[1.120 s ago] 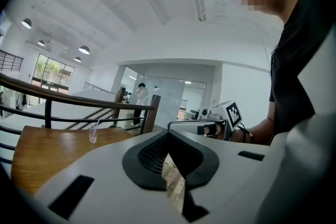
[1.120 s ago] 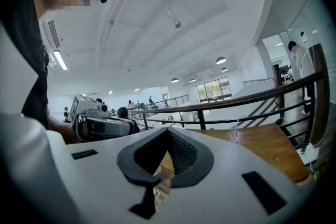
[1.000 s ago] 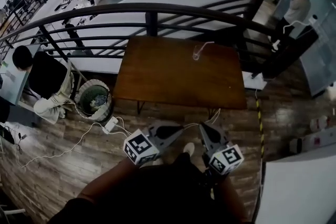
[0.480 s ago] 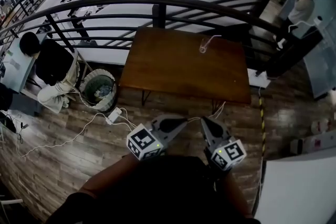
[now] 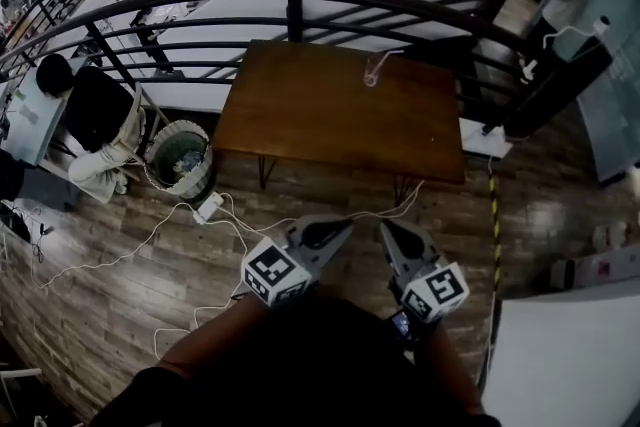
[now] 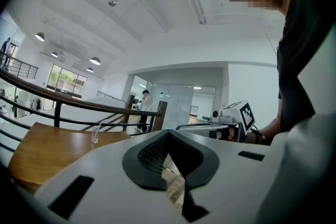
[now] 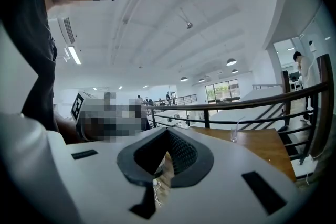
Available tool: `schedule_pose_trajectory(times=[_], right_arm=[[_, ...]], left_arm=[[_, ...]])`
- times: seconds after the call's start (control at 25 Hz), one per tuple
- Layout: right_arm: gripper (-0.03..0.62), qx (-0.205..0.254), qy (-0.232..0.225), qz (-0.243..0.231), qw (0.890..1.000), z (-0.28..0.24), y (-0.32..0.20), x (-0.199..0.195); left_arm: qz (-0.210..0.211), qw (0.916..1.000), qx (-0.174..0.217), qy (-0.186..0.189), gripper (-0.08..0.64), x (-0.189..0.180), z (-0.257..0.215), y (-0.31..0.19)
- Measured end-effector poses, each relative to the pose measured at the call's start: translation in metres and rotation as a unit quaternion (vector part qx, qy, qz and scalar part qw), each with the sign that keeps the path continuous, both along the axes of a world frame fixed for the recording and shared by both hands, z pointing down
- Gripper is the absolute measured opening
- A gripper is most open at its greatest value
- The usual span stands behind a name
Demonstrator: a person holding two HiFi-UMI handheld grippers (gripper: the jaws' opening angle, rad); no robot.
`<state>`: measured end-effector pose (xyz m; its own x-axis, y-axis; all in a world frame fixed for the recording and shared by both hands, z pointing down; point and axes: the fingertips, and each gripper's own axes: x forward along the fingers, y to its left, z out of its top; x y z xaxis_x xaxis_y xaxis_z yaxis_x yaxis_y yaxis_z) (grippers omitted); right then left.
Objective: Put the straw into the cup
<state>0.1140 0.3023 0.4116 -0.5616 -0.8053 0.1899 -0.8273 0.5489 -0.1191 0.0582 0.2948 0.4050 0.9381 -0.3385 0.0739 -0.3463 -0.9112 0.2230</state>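
A small clear cup (image 5: 372, 75) stands near the far edge of a brown wooden table (image 5: 320, 130), beside the railing. A thin pale straw (image 5: 388, 61) leans out of it to the right. The cup (image 6: 95, 136) shows small and far off in the left gripper view, and the cup (image 7: 233, 135) shows the same way in the right gripper view. My left gripper (image 5: 345, 223) and right gripper (image 5: 385, 225) are held close to my body over the wooden floor, well short of the table. Both are shut with nothing between their jaws.
A dark metal railing (image 5: 300, 0) runs behind the table. A bin (image 5: 182, 173) stands at the table's left, with a seated person (image 5: 90, 120) beside it. Cables and a power strip (image 5: 210, 208) lie on the floor. A white box (image 5: 482, 140) sits at the right.
The head view has shifted a little, so the table sits slightly differently in the picture. Both grippers remain shut near my body. The cup and straw have not moved.
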Motion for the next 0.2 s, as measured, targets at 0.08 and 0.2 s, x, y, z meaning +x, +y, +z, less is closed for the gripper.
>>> schedule_pose_trajectory(times=[0.08,0.2], right_arm=[[0.011,0.002,0.003,-0.005,1.000,0.004,0.012,0.013],[0.011,0.000,0.005,-0.011,1.000,0.012,0.028,0.028]], left_arm=[[-0.005,1.0000,0.000,0.004,0.011,0.013,0.003,0.009],[-0.005,1.0000,0.000,0.007,0.009,0.030,0.007,0.025]])
